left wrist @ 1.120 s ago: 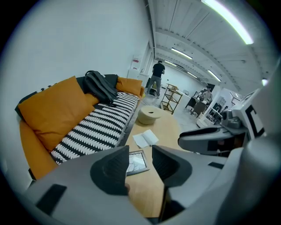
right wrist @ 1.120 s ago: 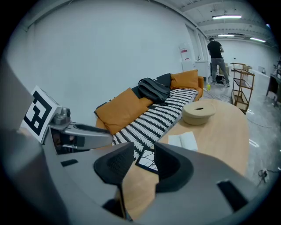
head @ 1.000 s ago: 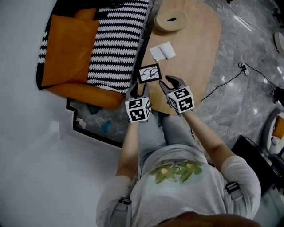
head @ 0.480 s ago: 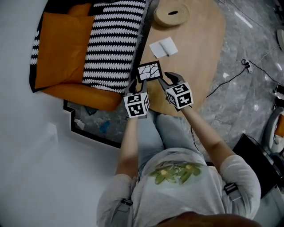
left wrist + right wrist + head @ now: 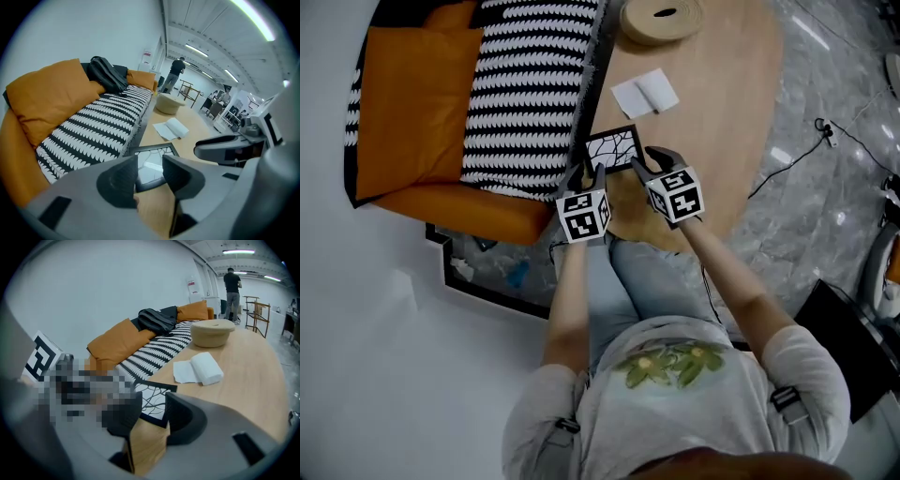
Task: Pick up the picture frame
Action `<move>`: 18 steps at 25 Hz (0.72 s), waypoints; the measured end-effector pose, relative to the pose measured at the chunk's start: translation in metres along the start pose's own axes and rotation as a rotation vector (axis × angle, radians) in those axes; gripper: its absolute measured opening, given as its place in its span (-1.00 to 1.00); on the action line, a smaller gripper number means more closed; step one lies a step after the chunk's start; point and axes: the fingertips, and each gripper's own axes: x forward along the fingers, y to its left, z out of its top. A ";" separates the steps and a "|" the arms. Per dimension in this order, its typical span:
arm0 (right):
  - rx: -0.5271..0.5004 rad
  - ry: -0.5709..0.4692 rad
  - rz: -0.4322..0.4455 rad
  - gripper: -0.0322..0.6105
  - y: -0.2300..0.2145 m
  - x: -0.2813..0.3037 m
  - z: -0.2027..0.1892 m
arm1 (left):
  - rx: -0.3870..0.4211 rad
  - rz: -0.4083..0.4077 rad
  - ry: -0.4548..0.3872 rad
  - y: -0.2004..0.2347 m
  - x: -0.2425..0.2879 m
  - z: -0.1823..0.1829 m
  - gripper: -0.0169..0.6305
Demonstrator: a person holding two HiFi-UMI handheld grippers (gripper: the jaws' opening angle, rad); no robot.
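Observation:
The picture frame (image 5: 612, 148), black-edged with a branch-pattern print, lies flat on the wooden table (image 5: 722, 112) near its sofa-side edge. My left gripper (image 5: 587, 174) is at the frame's near left corner, and my right gripper (image 5: 645, 161) at its near right edge. In the left gripper view the frame (image 5: 152, 161) shows through the gap of the open left gripper (image 5: 150, 172), its near edge just past the tips. The right gripper view shows the frame (image 5: 151, 397) the same way beyond the open right gripper (image 5: 153, 414). Neither gripper holds anything.
A folded white paper (image 5: 644, 94) lies farther along the table, with a round beige container (image 5: 661, 17) at the far end. A sofa with a striped cover (image 5: 525, 84) and an orange cushion (image 5: 412, 103) borders the table's left. A cable (image 5: 787, 159) runs on the floor right.
Both grippers have moved forward along the table and now stand right at the frame's near edge. The frame itself has not moved on the table.

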 end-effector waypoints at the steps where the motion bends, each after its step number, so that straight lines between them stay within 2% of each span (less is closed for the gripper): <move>1: 0.006 0.001 -0.003 -0.47 -0.002 0.004 -0.004 | 0.004 -0.001 0.006 0.002 0.004 -0.004 -0.46; 8: 0.033 0.021 -0.015 -0.46 -0.012 0.025 -0.023 | 0.024 -0.005 0.047 0.012 0.028 -0.022 -0.46; 18: 0.049 0.059 -0.023 -0.46 -0.025 0.051 -0.041 | 0.012 0.020 0.075 0.027 0.053 -0.037 -0.46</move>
